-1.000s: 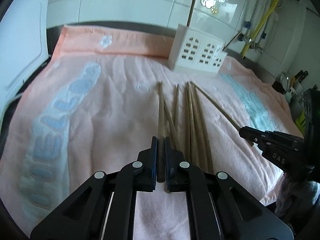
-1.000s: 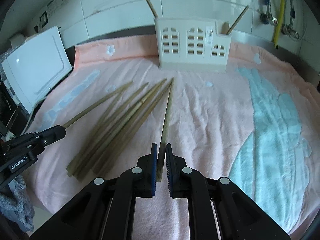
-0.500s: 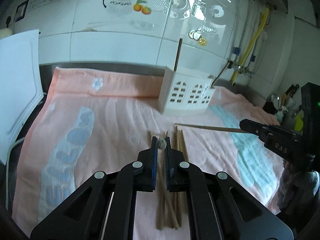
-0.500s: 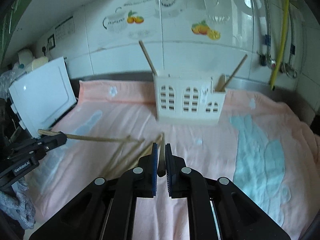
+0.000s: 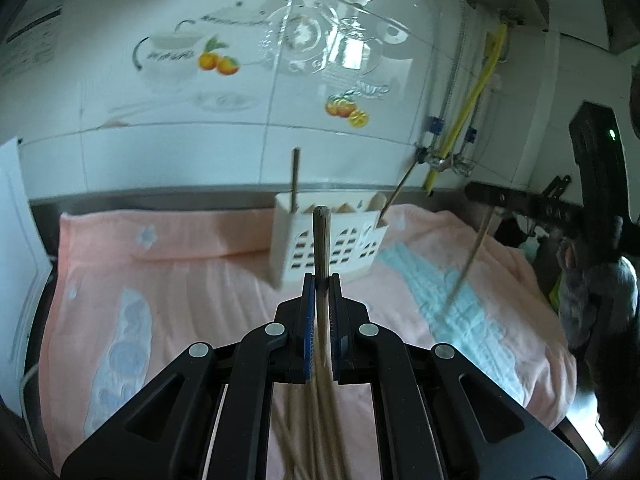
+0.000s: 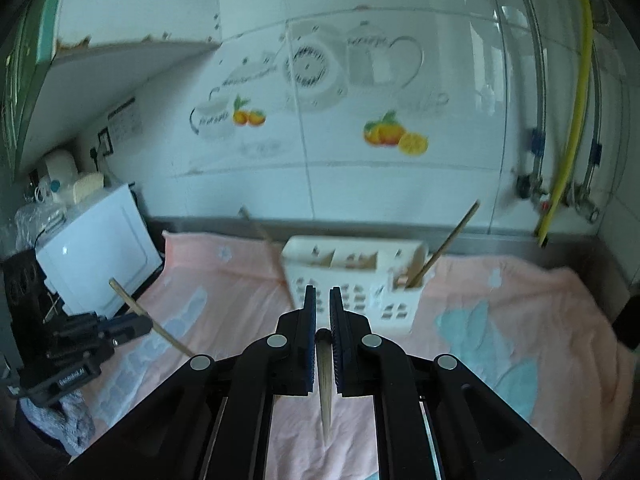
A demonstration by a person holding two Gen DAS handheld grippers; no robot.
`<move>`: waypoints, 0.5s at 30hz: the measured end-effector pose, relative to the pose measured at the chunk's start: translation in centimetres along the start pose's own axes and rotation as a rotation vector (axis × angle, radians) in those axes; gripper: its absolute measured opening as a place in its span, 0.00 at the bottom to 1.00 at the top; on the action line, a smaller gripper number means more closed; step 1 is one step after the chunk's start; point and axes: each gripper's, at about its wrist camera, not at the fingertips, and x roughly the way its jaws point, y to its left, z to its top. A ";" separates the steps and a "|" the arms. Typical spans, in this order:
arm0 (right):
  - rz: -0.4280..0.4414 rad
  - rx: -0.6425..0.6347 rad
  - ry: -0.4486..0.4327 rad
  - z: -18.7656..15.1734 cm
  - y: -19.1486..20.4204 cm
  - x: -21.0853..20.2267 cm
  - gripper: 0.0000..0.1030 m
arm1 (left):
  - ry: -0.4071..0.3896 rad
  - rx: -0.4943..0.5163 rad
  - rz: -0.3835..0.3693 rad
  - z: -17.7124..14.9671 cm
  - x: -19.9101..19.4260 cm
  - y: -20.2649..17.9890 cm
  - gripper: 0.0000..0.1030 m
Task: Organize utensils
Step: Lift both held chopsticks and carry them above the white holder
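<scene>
1. From the left wrist camera we see our left gripper (image 5: 322,280) with its two black jaws pressed almost together on one long light-brown wooden chopstick (image 5: 321,240); the stick points up and forward, we think so its end can drop into a hole from above; the white plastic utensil holder with little arched windows (image 5: 328,246) stands just past the stick's tip, on the pink towel with pale blue letters (image 5: 180,280); one thin stick (image 5: 295,178) already stands in the holder's left end and another (image 5: 394,196) leans out of its right end; more loose chopsticks (image 5: 316,432) lie on the towel under the gripper, waiting for their turn; far right, the right gripper (image 5: 516,200) holds its own stick, which hangs down, so both hands carry one at a time.

2. From the right wrist camera we see our right gripper (image 6: 322,300); its jaws sit close with a narrow gap at the tips, and they pinch a wooden chopstick (image 6: 325,384) farther back; this stick points down at the towel (image 6: 500,320), so we judge it must be tipped before it goes in; the holder (image 6: 352,276) is just ahead; the left gripper (image 6: 132,324) at the left holds its stick slanted.
</scene>
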 end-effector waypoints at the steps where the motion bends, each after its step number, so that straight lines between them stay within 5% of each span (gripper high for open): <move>1: -0.005 -0.005 -0.008 0.6 -0.3 -0.1 0.06 | -0.005 0.006 -0.008 0.6 0.2 -0.5 0.05; 15: -0.103 -0.038 -0.131 10.7 -4.9 1.7 0.06 | -0.151 0.098 -0.016 11.5 1.5 -5.0 0.05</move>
